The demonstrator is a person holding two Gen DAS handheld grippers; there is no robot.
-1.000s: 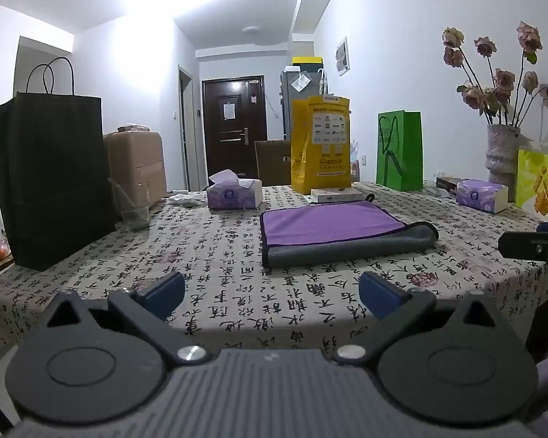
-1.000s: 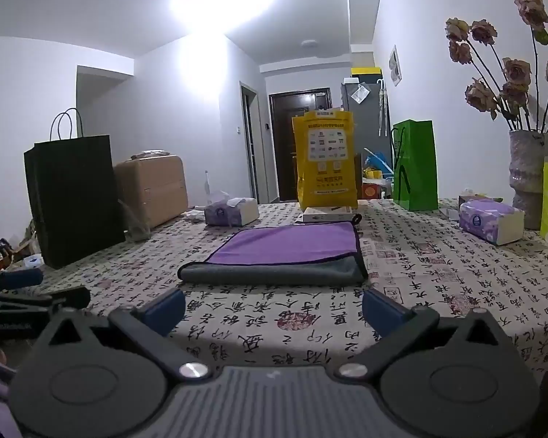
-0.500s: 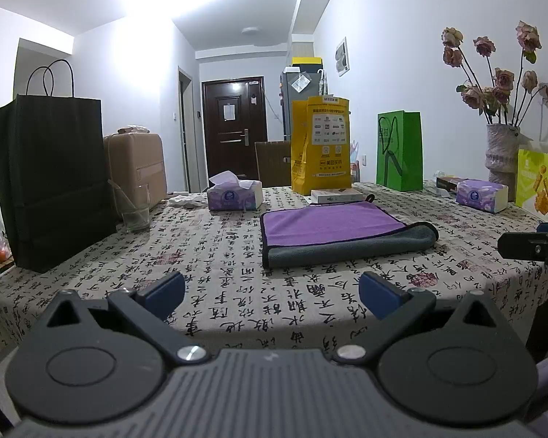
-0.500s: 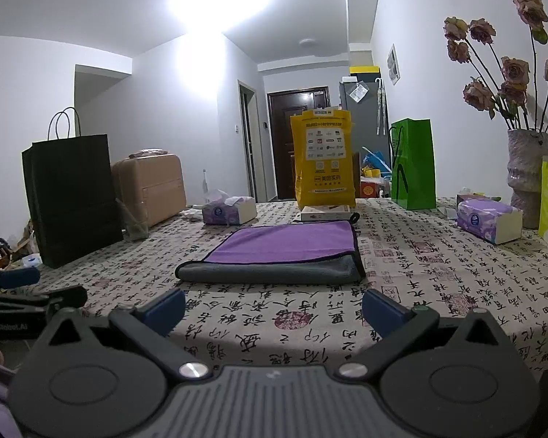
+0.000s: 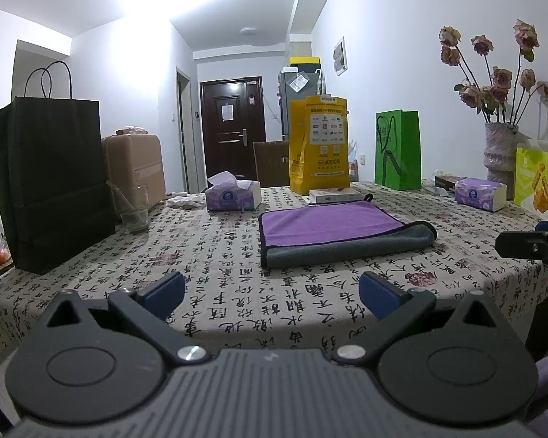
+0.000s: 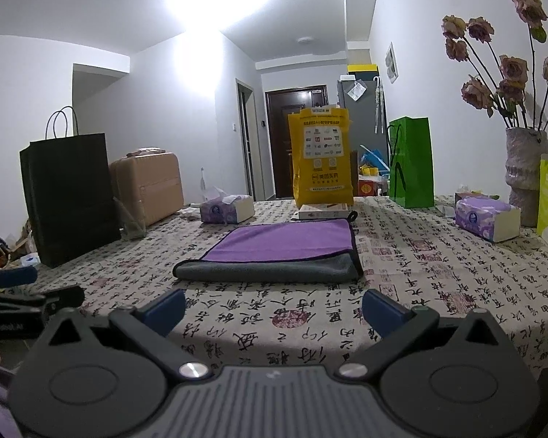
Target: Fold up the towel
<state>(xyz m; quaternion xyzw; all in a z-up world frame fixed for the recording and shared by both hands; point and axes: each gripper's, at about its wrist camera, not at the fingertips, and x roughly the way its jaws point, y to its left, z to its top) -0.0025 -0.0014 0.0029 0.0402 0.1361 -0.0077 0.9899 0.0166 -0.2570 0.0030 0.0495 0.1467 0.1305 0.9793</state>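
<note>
your left gripper (image 5: 272, 294) and right gripper (image 6: 274, 306) hover with fingers spread wide, holding nothing, near the folded towel (image 5: 341, 233) on the bench (image 5: 201, 255).

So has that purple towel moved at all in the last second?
No. The towel lies where it did, its far edge just before the yellow bag.

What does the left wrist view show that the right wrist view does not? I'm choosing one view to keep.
Only the left wrist view shows the right gripper, at its right edge, and the left gripper's own open fingers. Only the right wrist view shows the left gripper, at its left edge, and the right gripper's own open fingers. Both show the folded towel, apart from both grippers, on the table, the yellow bag and the green bag.
</note>
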